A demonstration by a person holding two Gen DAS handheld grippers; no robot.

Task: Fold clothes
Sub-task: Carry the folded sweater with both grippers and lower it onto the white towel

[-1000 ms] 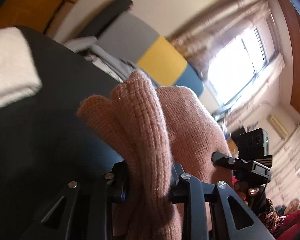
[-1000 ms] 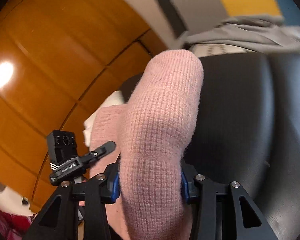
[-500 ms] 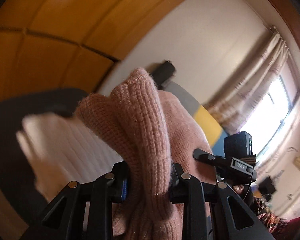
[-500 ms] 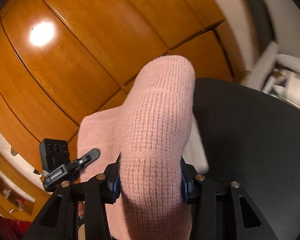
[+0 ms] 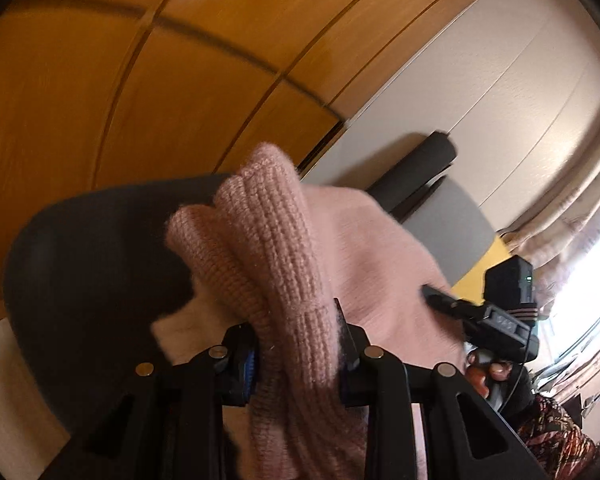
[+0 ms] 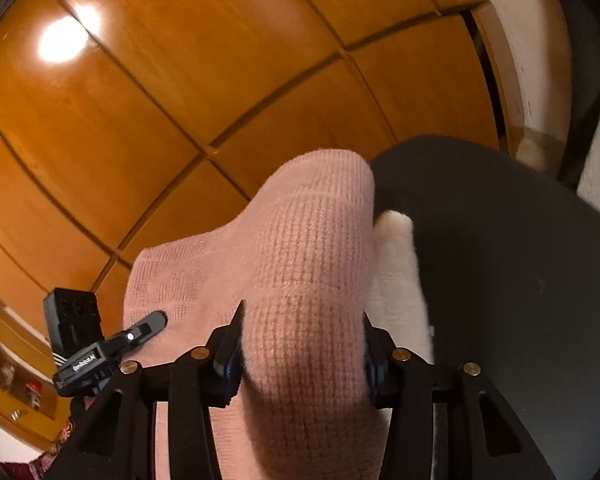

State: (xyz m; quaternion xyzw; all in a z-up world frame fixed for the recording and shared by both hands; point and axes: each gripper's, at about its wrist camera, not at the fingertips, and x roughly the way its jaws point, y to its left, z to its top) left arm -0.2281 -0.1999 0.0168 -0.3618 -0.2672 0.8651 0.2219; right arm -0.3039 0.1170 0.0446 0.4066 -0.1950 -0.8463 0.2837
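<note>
Pink knit, one garment bunched into two grippers above a dark seat.

Wooden wall panels (image 6: 220,80) fill the view beyond both grippers; below them lies one black rounded seat (image 6: 500,260), its curved edge ahead of the right gripper (image 6: 302,356) and bare room to that gripper's right. One pink sweater (image 5: 284,264) spans both grippers: a ribbed fold is clamped in the left gripper (image 5: 296,352), a thicker roll in the right, and both sets of jaws are opening with the knit between them. One white folded cloth (image 6: 398,280) lies just right of the right gripper, under the sweater.
</note>
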